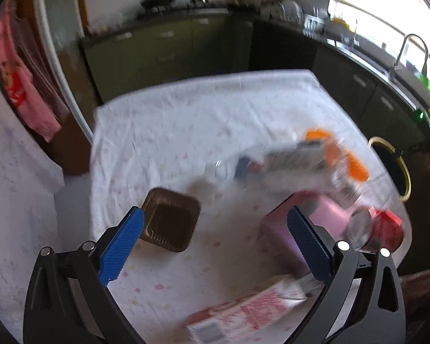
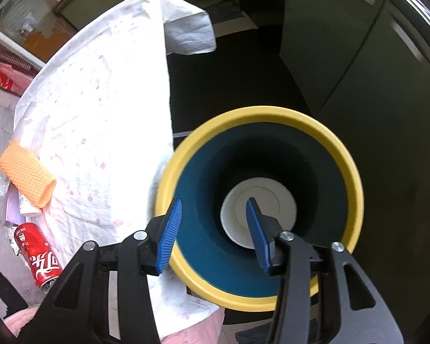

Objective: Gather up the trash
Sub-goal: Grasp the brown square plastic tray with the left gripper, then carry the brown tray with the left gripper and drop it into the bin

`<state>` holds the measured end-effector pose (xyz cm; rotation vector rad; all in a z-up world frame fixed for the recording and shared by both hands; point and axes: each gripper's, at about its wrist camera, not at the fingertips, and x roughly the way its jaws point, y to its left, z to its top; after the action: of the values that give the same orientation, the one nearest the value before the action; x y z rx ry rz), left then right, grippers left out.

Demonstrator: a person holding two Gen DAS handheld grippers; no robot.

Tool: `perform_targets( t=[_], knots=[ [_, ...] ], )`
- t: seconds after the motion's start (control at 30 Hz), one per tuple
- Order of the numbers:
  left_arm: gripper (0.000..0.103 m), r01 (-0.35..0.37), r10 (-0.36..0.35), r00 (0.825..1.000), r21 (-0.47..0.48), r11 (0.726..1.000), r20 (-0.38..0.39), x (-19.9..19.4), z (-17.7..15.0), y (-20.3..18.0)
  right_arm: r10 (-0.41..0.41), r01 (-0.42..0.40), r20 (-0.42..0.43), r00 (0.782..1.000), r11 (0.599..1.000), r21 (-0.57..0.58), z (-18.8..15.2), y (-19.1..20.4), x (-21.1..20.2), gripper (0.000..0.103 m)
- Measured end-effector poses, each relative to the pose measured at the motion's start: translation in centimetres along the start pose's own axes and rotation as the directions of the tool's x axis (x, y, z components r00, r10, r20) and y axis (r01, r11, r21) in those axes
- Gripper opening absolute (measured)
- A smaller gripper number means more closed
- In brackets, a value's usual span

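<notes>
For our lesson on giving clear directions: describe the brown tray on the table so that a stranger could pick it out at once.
Start at the table under the white flowered cloth. On its near left part, just ahead of the left claw, lies the brown tray. It is the only dark, square, shallow, empty dish there; the pink box, the red can and the printed carton are all brighter and lie further right.

Open bin mouth [image 2: 355, 177] beside the table edge [image 2: 164, 120] — clutter around the brown tray [image 1: 170, 219].

Red can [image 2: 38, 253] lying (dented) tableside.
</notes>
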<state>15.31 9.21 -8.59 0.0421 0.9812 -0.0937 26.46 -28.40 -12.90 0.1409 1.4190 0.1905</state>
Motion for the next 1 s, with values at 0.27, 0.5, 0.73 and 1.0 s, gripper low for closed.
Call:
perform_targets(
  t=[0.27, 0.5, 0.73, 1.0],
  knots=[
    [0.098, -0.074, 0.085, 0.994, 0.166, 0.983, -0.061, 5.6, -0.8, 1.4, 0.006, -0.006, -0.009, 1.0, 1.0, -0.027, -0.8, 1.0, -0.3, 0.046],
    [0.098, 0.029, 0.005, 0.99, 0.243, 0.969, -0.138, 8.4, -0.7, 2.6, 0.008, -0.009, -0.021, 1.0, 1.0, -0.024, -0.1, 1.0, 0.5, 0.046],
    [0.088, 0.063, -0.021, 0.983, 0.23, 0.971, -0.184, 10.0, -0.9, 3.0, 0.015, -0.017, -0.039, 0.999, 0.999, -0.04, 0.5, 1.7, 1.7, 0.046],
    [0.069, 0.068, -0.032, 0.982, 0.188, 0.98, -0.188, 9.8, -1.1, 3.6, 0.029, -0.03, -0.032, 0.999, 0.999, -0.042, 0.4, 1.9, 2.0, 0.046]
  ],
)
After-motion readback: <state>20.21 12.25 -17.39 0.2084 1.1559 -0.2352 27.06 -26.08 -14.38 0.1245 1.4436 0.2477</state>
